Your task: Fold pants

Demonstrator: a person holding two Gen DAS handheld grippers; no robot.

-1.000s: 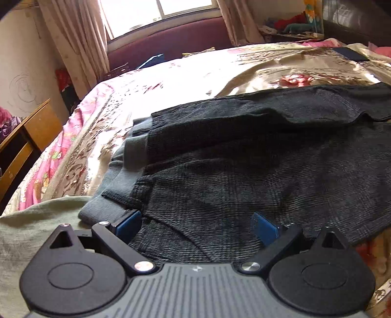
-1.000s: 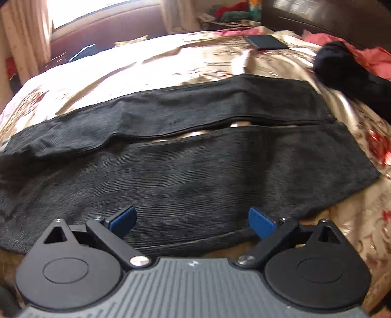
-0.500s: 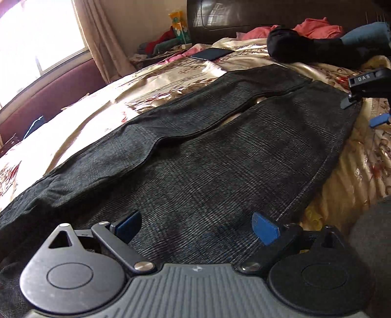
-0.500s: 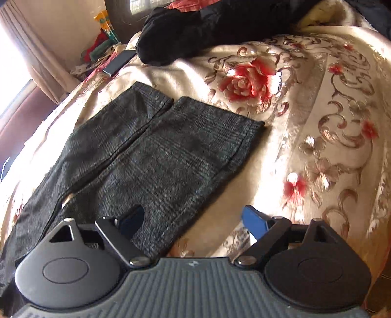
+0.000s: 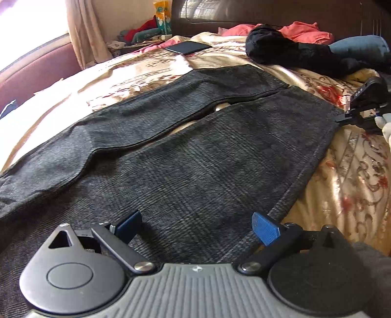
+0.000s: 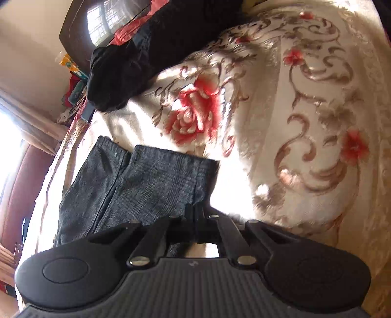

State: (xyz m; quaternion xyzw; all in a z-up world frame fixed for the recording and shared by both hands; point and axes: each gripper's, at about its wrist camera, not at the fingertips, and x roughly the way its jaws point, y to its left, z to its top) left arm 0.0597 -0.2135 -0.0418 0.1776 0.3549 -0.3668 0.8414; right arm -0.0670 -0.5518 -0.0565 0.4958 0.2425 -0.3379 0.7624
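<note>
Dark grey checked pants (image 5: pixel 195 151) lie flat on the floral bedspread (image 5: pixel 354 176), both legs stretched toward the headboard. My left gripper (image 5: pixel 196 226) is open, its blue pads low over the near leg by its edge, holding nothing. My right gripper (image 6: pixel 198 208) is shut on the near corner of the near leg's cuff (image 6: pixel 171 176). It also shows in the left wrist view (image 5: pixel 342 117) at the far right, at that same cuff corner.
A black garment (image 5: pixel 293 51) and red and blue clothes (image 5: pixel 308 29) lie near the dark headboard (image 5: pixel 268 12). A dark phone (image 5: pixel 188 47) lies on the bed beyond the far leg. A window and curtain stand at the left.
Both grippers swung toward the leg ends. My right gripper, open half a second ago, has closed on the near cuff corner. My left gripper stays open over the near leg.
</note>
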